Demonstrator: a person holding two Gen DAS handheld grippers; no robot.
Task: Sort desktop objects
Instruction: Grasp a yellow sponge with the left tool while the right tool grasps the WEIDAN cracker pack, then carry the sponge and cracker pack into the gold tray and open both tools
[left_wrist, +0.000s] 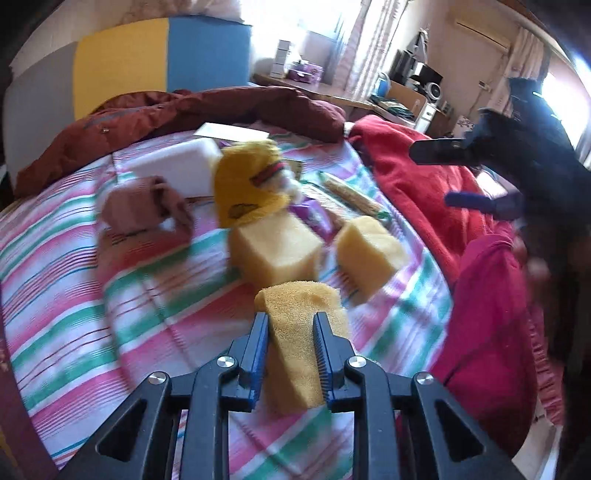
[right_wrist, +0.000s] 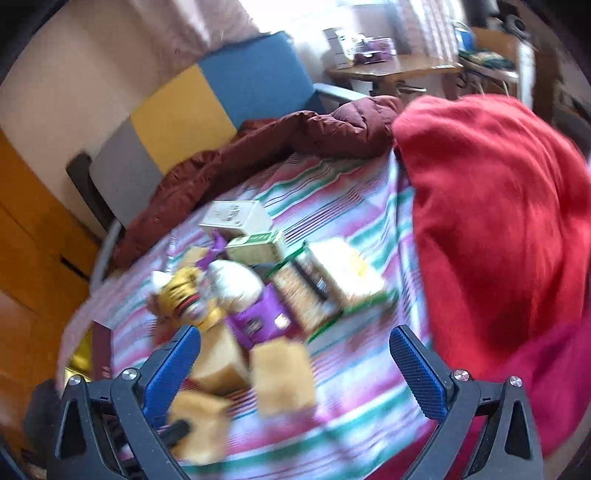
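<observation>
Yellow sponge block (left_wrist: 301, 332) clamped between the blue pads of the left gripper (left_wrist: 290, 332), above a pink-and-green striped bedspread (left_wrist: 62, 280), two more sponge blocks (left_wrist: 277, 247) just beyond, right gripper (right_wrist: 295, 354) hovering wide apart beside a red blanket (right_wrist: 498, 206).

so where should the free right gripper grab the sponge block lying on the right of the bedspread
Right gripper is open. Take the right-hand sponge block across its two flat side faces, coming from above: it stands apart from the neighbouring block, leaving finger room.
</observation>
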